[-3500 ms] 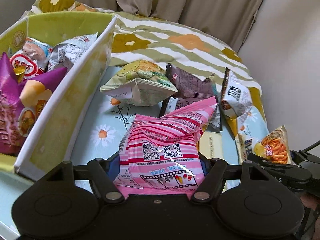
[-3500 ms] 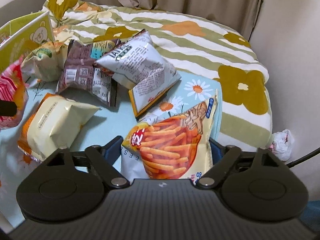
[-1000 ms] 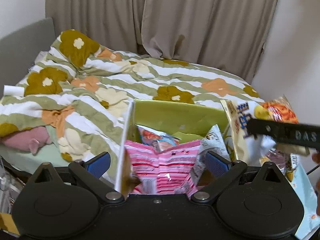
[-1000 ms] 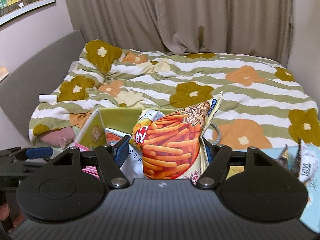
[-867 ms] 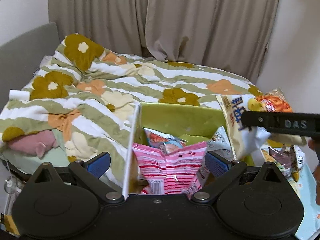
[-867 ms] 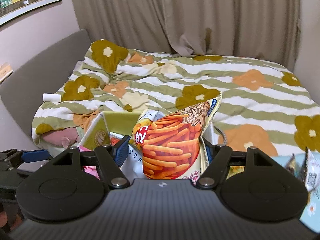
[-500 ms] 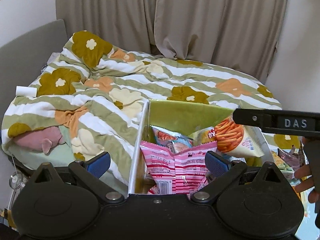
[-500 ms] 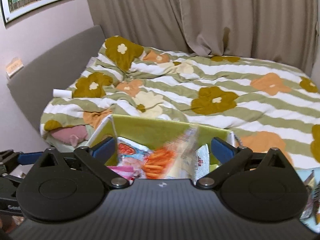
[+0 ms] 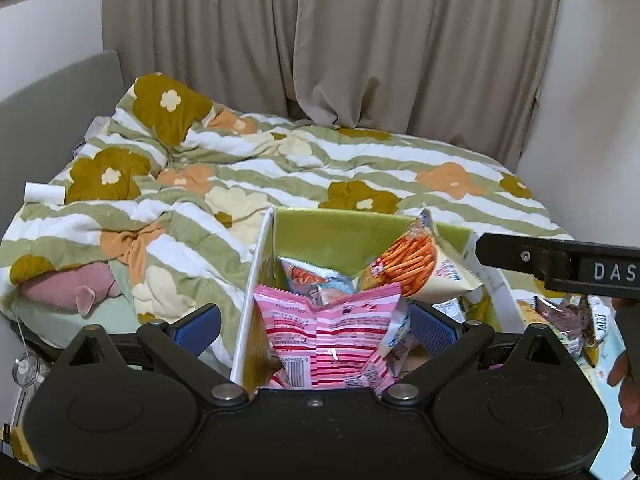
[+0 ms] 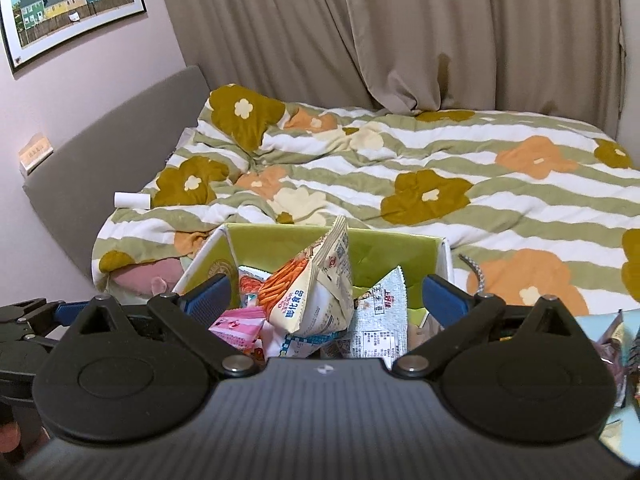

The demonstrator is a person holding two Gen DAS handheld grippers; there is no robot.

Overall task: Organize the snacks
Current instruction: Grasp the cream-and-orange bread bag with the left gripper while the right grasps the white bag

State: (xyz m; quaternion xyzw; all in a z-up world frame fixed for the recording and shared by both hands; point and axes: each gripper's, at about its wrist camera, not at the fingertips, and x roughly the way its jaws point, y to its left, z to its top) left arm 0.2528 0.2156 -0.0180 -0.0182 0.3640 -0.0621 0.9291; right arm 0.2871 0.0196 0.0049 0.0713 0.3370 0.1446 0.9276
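Note:
A green storage box (image 9: 344, 236) (image 10: 384, 248) holds several snack bags. A pink striped bag (image 9: 332, 336) lies in it below my left gripper (image 9: 314, 322), whose jaws are wide open and clear of the bag. An orange fries bag (image 9: 416, 264) (image 10: 308, 292) leans on the pile inside the box. My right gripper (image 10: 326, 292) is open above the box with nothing between its fingers. A silver-white bag (image 10: 380, 328) lies next to the fries bag.
The box stands against a bed with a floral striped duvet (image 9: 280, 168). More snack bags (image 9: 568, 320) lie on the blue cloth to the right. The right gripper's black finger (image 9: 560, 260) crosses the left wrist view. Curtains hang behind.
Both grippers carried their bags to the box and opened. The pink bag and the fries bag now lie in the box, and both grippers have lifted slightly.

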